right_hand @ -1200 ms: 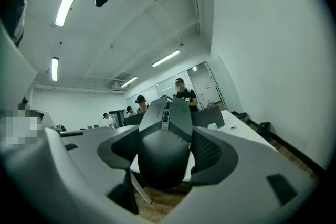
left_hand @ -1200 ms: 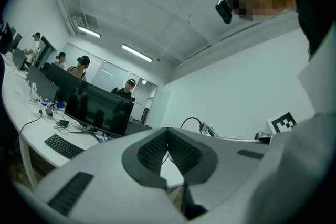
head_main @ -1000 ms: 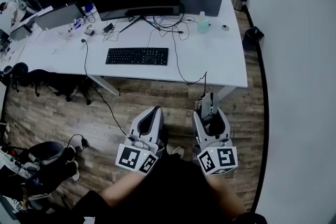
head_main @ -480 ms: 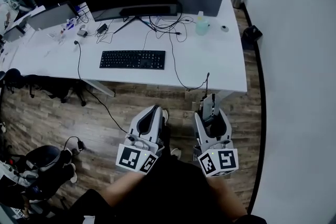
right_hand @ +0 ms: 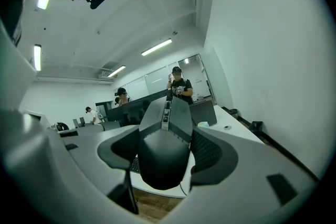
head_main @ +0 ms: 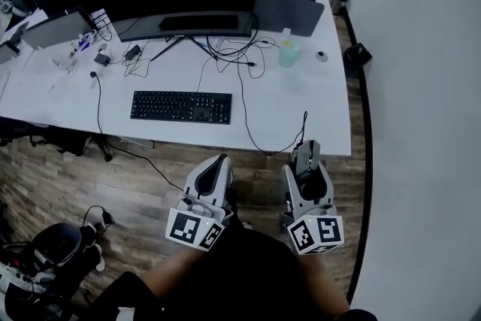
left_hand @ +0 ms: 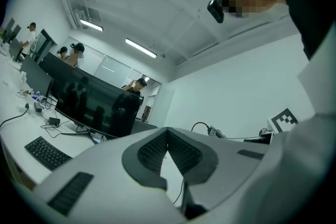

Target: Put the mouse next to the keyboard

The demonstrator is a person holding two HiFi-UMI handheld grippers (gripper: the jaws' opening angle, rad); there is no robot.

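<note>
White desk [head_main: 301,105] bears keyboard [head_main: 181,107]; right hand-held gripper [head_main: 307,162] clamps mouse [right_hand: 163,152], left hand-held gripper [head_main: 216,168] closed, both aimed deskward.

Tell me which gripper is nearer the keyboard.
Left. The left gripper hangs before the right end of the keyboard; the right gripper, holding the mouse, sits farther off to the right.

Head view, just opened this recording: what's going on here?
A person stands just short of the white desk with a hand-held gripper in each hand. The right hand-held gripper is shut on a dark mouse, held out over the wooden floor at the desk's near edge. The left hand-held gripper is shut with nothing in it. The black keyboard lies on the desk ahead, and the mouse is not yet beside it.
</note>
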